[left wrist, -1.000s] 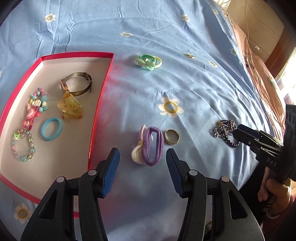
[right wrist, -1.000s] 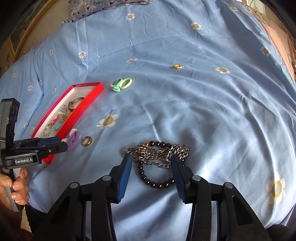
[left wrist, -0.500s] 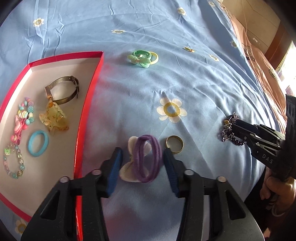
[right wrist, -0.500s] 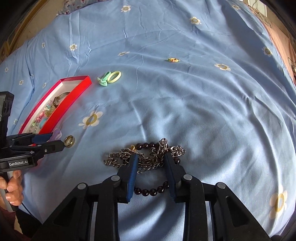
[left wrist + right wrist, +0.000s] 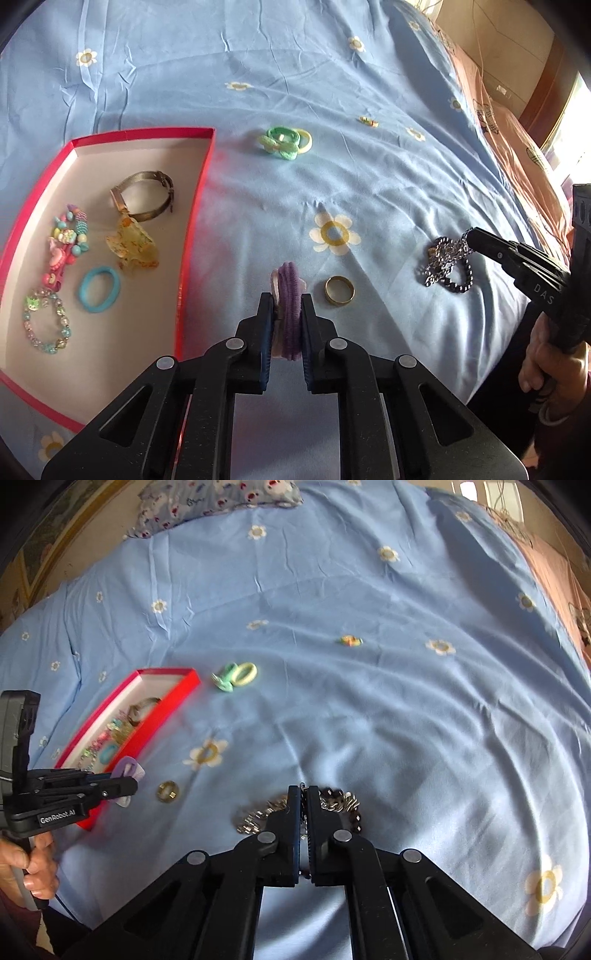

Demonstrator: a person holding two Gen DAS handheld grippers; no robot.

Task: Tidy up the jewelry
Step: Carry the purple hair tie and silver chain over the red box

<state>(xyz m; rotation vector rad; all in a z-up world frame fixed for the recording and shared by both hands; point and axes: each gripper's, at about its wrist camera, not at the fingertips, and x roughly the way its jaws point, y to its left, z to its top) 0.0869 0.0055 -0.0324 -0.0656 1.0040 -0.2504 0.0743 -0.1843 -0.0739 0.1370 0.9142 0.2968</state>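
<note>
My left gripper point(image 5: 287, 301) is shut on a purple hair tie with a pale bow point(image 5: 289, 291), just right of the red tray point(image 5: 195, 218); it also shows in the right wrist view point(image 5: 127, 771). My right gripper point(image 5: 303, 794) is shut on a silver chain with dark beads point(image 5: 334, 805), which hangs from it in the left wrist view point(image 5: 445, 264). A gold ring point(image 5: 339, 291) lies on the blue sheet between the two grippers. The tray holds a metal bangle point(image 5: 144, 195), a yellow claw clip point(image 5: 133, 247), a blue hair tie point(image 5: 98, 290) and bead bracelets point(image 5: 44, 325).
A green bow hair tie with a yellow ring point(image 5: 286, 142) lies beyond the tray's far right corner. A small coloured trinket point(image 5: 368, 121) lies further back. A peach blanket point(image 5: 517, 129) borders the sheet on the right. A patterned pillow point(image 5: 221, 498) lies at the far edge.
Both grippers have closed: the left on the purple hair tie, the right on the chain and beads. The chain has bunched up and lifted at the right fingertips.
</note>
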